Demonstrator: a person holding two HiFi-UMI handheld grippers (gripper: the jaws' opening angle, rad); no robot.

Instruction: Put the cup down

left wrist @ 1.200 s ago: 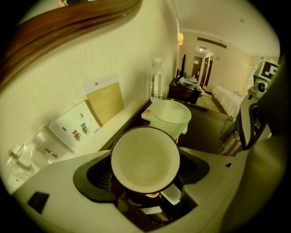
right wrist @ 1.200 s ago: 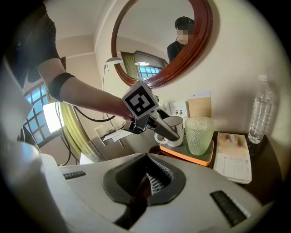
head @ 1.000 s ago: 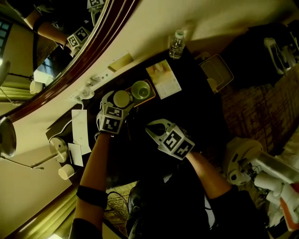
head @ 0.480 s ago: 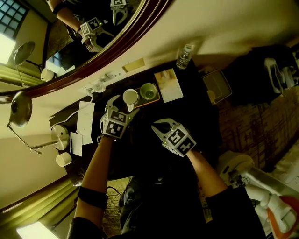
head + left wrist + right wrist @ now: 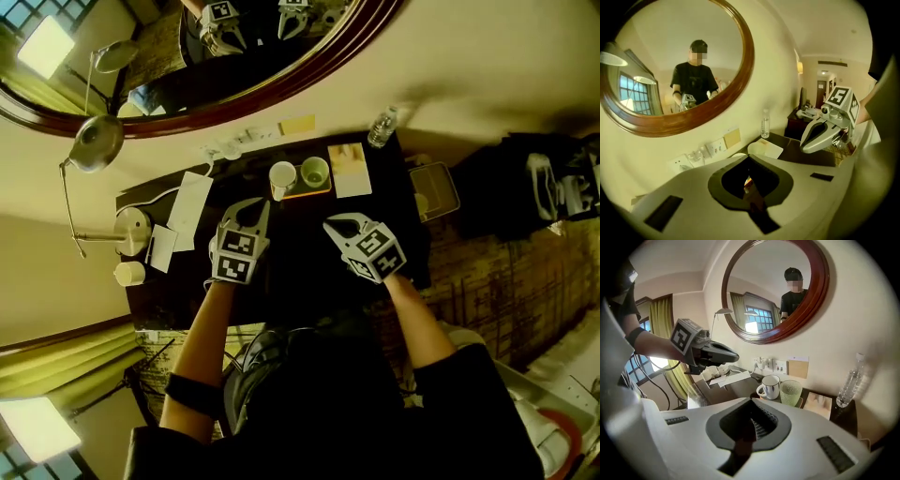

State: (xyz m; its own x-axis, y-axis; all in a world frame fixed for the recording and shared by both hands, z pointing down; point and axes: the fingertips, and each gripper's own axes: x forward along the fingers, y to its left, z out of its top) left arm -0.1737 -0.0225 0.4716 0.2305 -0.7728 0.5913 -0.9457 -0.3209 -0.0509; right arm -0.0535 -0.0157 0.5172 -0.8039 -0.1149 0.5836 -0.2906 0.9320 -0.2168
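The left hand-held gripper (image 5: 255,206) has pulled back from the white cup (image 5: 282,175). Its jaws have shut on nothing. The cup now stands free, just ahead of it.

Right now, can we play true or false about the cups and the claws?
1. The white mug stands right beside the green cup. True.
2. The left claw is holding the white mug. False: that claw is shut on nothing, and the mug stands on the desk, apart from it.
3. The water bottle lies on its side. False: it stands upright by the wall.
4. The right claw is shut and empty. True.
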